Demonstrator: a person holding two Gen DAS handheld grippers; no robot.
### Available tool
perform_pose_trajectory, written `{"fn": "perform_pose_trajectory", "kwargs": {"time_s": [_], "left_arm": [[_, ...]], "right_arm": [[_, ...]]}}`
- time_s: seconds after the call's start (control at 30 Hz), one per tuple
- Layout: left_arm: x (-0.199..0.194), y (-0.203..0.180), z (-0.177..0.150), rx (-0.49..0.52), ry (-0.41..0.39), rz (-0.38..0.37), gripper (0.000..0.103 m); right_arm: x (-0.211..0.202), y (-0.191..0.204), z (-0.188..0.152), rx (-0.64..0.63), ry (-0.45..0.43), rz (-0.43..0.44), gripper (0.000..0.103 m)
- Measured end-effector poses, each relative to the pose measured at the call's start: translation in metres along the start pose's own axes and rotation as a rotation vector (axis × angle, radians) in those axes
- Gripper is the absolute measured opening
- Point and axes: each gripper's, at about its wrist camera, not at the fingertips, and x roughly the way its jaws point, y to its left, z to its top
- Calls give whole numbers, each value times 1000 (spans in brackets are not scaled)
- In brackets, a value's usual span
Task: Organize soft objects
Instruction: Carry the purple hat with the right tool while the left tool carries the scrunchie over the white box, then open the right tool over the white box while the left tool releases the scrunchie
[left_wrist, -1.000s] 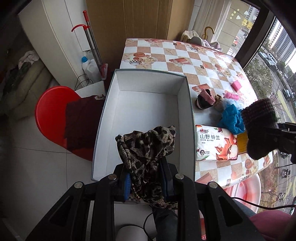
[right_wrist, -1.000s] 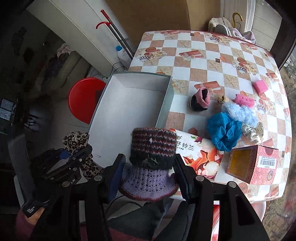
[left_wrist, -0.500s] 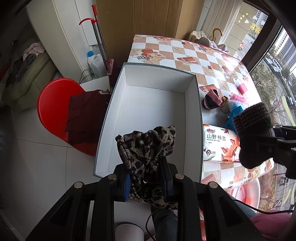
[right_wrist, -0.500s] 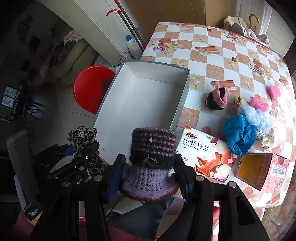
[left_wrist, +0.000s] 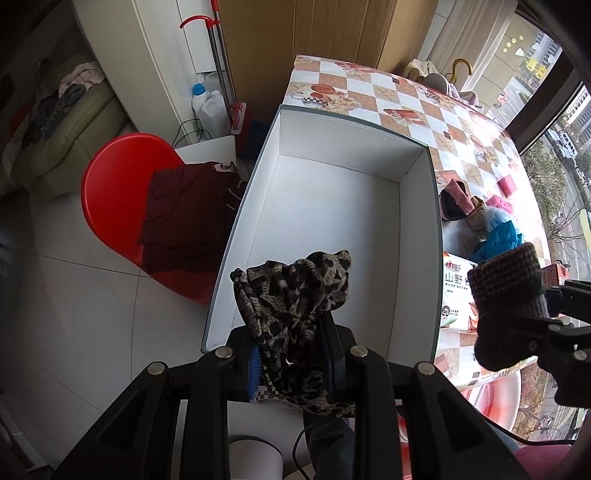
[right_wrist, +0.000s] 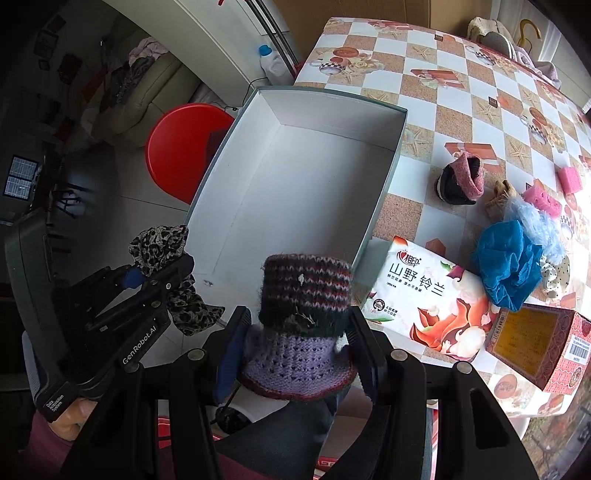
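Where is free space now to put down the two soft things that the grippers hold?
The whole floor of the white box is bare between its four walls. Bare tablecloth also lies beyond the pink-cuffed sock. It is crowded right of the box: the tissue pack, blue cloth and red carton lie close together.

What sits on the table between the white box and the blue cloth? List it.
In the right wrist view, the tissue pack lies between the white box and the blue cloth, with bare tablecloth behind it.
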Motion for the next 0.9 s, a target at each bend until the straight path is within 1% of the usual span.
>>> {"fn": "perform_pose_trajectory", "kwargs": {"time_s": [0.27, 0.37, 0.47, 0.57, 0.63, 0.73, 0.9], "left_arm": [[41, -2, -3, 26, 86, 30, 28], [52, -3, -7, 43, 117, 43, 29], [58, -6, -11, 47, 148, 25, 29], [58, -11, -17, 55, 156, 14, 29], [56, -14, -22, 55, 156, 5, 29], [49, -15, -26, 49, 134, 5, 29], [41, -11, -22, 37, 108, 12, 29]], "right_arm": [[50, 17, 14, -41, 62, 32, 55], [74, 10, 15, -1, 114, 52, 55], [90, 2, 9, 9, 174, 40, 55], [95, 2, 0, -12, 205, 39, 55], [94, 3, -4, -31, 205, 19, 55], [87, -2, -4, -9, 188, 26, 55], [63, -2, 6, -23, 100, 5, 55]]}}
